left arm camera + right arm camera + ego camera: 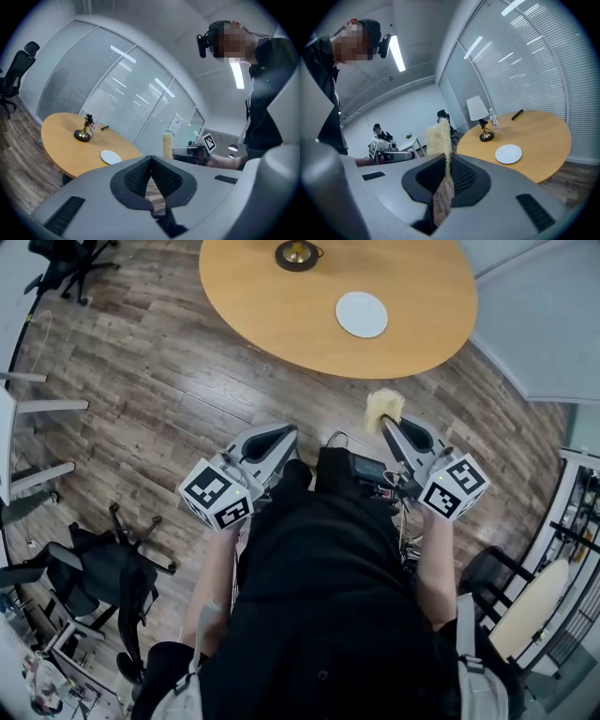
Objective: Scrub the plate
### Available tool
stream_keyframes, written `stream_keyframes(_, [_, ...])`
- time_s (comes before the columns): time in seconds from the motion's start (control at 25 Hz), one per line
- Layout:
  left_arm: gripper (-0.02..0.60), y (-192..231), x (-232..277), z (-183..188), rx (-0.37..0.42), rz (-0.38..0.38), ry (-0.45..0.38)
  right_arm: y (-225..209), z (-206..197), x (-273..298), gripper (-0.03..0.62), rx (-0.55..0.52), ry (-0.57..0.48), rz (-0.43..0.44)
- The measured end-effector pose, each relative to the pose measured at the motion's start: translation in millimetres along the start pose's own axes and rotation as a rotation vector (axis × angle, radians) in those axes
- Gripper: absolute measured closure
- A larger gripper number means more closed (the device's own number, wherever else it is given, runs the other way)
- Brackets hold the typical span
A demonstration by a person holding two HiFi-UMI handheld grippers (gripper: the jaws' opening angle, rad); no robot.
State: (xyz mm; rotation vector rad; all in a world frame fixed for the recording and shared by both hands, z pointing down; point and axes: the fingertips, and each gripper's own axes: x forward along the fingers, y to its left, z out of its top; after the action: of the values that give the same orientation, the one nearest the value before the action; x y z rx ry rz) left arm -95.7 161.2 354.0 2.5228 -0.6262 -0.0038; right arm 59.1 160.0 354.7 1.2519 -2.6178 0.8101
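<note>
Grips a pale yellow, coarse-fibred scrubbing sponge [438, 137] in the jaws of the right gripper [446, 164], clenched on its lower part, with the frayed top sticking up past the tips. Shows the same sponge [383, 407] in the head view just ahead of the right gripper [388, 425], above the brown wood-plank floor [141, 399] and short of the bench edge. Holds the left gripper [284, 434] about level with the right one and well apart from it, jaws pressed together at the tips and grasping nothing, with only floor visible through the slit below the tips in the left gripper view. Has the round white plate [362, 314] lying flat on the oval light-wood bench [262, 306], toward the near right part of the top, well apart from both grippers and from the sponge. Finds a small lamp with a round brass base [298, 253] farther back on the bench, apart from the plate. Adds, in the right gripper view, a white shade on that lamp, a clear bottle [493, 120] just beside it and a slim black object [517, 114] behind. Places black office chairs [112, 573] on the floor at the left.
</note>
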Motion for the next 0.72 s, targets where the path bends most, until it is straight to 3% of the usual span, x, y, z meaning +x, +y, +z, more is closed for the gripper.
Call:
stream_keyframes(0.28, [0.569,10,4,7,-0.015,0.01,-0.008,-19,3,6,0.565,0.008,0.029,-0.039])
stream_keyframes(0.52, [0.569,20,8,3,-0.027,0.039,0.003,-37,13,33,0.565,0.0,0.022,-0.021])
stream_keyframes(0.72, [0.569,42,28,30,-0.008,0.05,0.003,-65,41,65,0.565,-0.002,0.004,-0.017])
